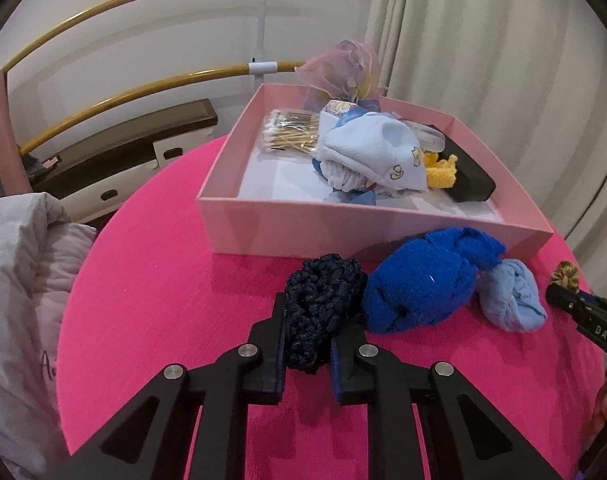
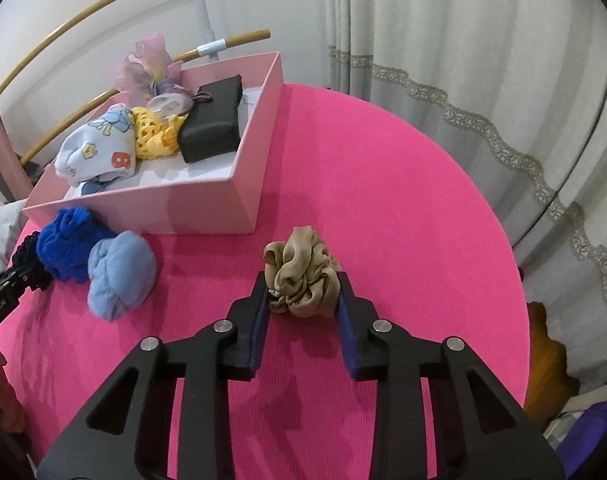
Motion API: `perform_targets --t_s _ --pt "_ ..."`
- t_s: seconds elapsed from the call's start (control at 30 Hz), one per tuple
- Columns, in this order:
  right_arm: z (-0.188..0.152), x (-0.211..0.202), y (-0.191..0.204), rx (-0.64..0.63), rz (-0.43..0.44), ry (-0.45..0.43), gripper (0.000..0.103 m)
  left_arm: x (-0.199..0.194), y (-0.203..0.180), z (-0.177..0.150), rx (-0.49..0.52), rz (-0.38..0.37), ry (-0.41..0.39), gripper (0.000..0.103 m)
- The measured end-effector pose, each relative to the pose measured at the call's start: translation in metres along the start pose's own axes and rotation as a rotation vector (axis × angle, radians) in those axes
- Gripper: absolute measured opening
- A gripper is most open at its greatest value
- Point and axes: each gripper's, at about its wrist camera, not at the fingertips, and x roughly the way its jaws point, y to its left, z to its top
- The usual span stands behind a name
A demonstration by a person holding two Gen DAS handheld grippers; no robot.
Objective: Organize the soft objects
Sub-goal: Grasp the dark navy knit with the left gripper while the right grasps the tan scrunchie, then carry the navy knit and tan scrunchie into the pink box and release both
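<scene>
The left gripper (image 1: pixel 307 336) is clamped on the near end of a dark navy knitted scrunchie (image 1: pixel 319 308) that lies on the pink round table (image 1: pixel 163 300), its far part bulging out past the fingertips. The bite looks shallow and off to one side, so on the lift the loose knit may stretch and slide out. Touching it on the right lies a bright blue knitted piece (image 1: pixel 423 284), and against that a pale blue cloth ball (image 1: pixel 511 300); fuzzy yarns pressed together can catch, so the blue piece may be dragged along or rolled toward the table edge

The right gripper (image 2: pixel 303 292) is closed on a tan satin scrunchie (image 2: pixel 303 272), squeezed between both pads, standing clear of everything else on the table. Satin is slick and the folds spring back, so it could squirt forward out of the grip

Farther off sits the pink box (image 1: pixel 375 236), already holding cotton swabs (image 1: pixel 291 132), a printed baby cap (image 1: pixel 375 152), a yellow crochet piece (image 2: pixel 155 136), a black pouch (image 2: pixel 211 120) and a sheer pink bow (image 2: pixel 143 64). The box's near wall stands high between both loads and its floor; a low carry would knock it or shove the light box back. With both hands heading there, the grippers may crowd each other
</scene>
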Motion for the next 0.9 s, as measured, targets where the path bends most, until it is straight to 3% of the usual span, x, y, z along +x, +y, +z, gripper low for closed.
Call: perform_targets --t_s 0.4,0.9 --pt "-0.021 -0.04 0.019 -0.037 0.047 -0.033 0.028 -0.056 0.006 -0.027 -0.006 0.029 -0.024 0.013" --pt "-0.036 -0.091 0.049 -0.093 0.104 -0.104 0.028 -0.135 -0.016 -0.052 0.02 0.03 -0.093 0.013"
